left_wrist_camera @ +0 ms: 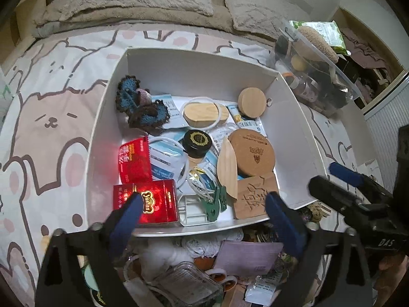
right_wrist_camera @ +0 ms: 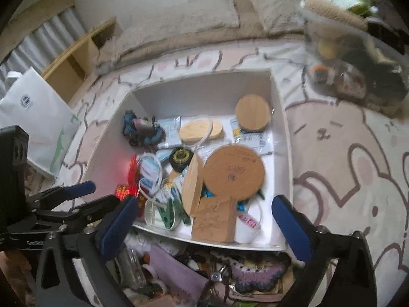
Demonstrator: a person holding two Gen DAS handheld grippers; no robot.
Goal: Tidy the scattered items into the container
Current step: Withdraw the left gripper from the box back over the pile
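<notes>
A white box [left_wrist_camera: 107, 117] sits on the bed and holds several items: a red carton [left_wrist_camera: 153, 202], a blue crochet piece [left_wrist_camera: 138, 102], a black jar [left_wrist_camera: 198, 140], a cork coaster [left_wrist_camera: 251, 152], an engraved wooden square [left_wrist_camera: 255, 197] and a green clip [left_wrist_camera: 217, 202]. My left gripper [left_wrist_camera: 204, 202] hangs open over the box's near edge, with nothing pressed between its blue pads. My right gripper [right_wrist_camera: 204, 202] is open too, above the same edge, over the wooden square [right_wrist_camera: 214, 220] and a white mug [right_wrist_camera: 248, 225]. Loose items lie below the near edge: a lilac card [left_wrist_camera: 245, 255], a clear case [left_wrist_camera: 184, 281] and a purple crochet piece [right_wrist_camera: 258, 271].
A clear bin [left_wrist_camera: 314, 71] full of small things stands just beyond the box's far right corner. A white paper bag [right_wrist_camera: 38, 117] leans left of the bed. Beige pillows [left_wrist_camera: 133, 2] line the far side. The cartoon-print sheet [right_wrist_camera: 345, 153] spreads around the box.
</notes>
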